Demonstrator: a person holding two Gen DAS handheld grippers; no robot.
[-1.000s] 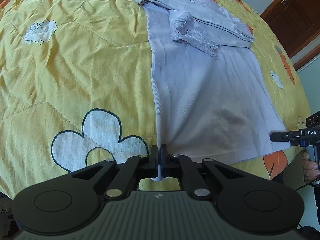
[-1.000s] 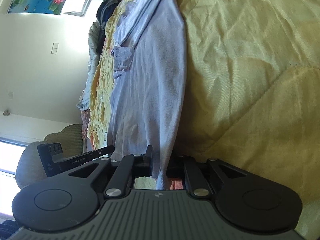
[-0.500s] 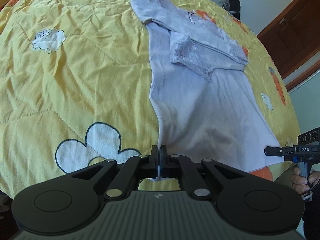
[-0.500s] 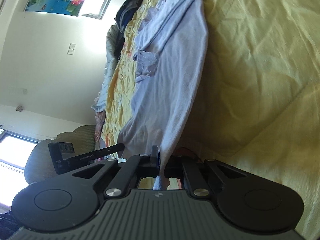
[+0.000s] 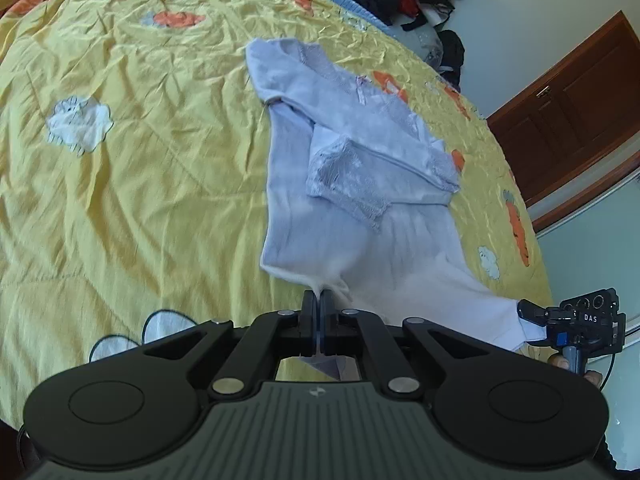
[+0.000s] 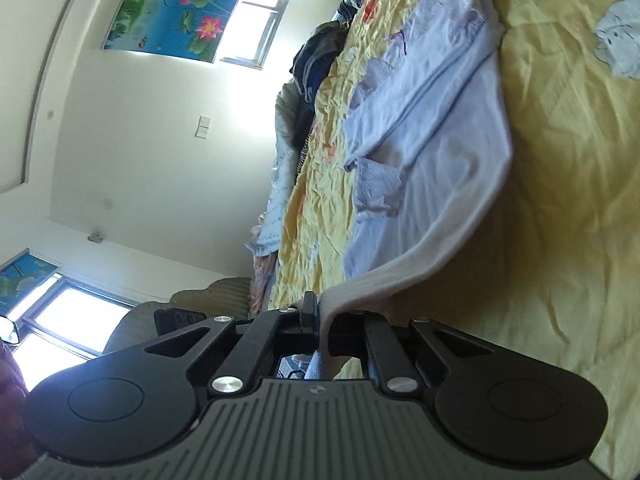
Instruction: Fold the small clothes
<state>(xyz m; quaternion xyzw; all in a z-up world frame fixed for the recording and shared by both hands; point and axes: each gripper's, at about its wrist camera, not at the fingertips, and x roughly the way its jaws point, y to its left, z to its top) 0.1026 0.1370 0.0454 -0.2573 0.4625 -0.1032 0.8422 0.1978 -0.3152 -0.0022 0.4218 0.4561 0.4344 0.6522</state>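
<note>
Left wrist view: both grippers, left gripper [image 5: 319,312] and right gripper [image 5: 530,314], clamped on the lavender top's [image 5: 360,216] hem, have raised it off the yellow quilt [image 5: 132,184], so the fold's underway.

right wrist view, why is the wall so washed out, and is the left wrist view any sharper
Right wrist view: the window behind the lotus picture blows out, flaring over the wall, and the pale purple top is smeared with blur. Left wrist view: even daylight, no glare; the top is soft, the yellow quilt bulges from fisheye distortion.
</note>
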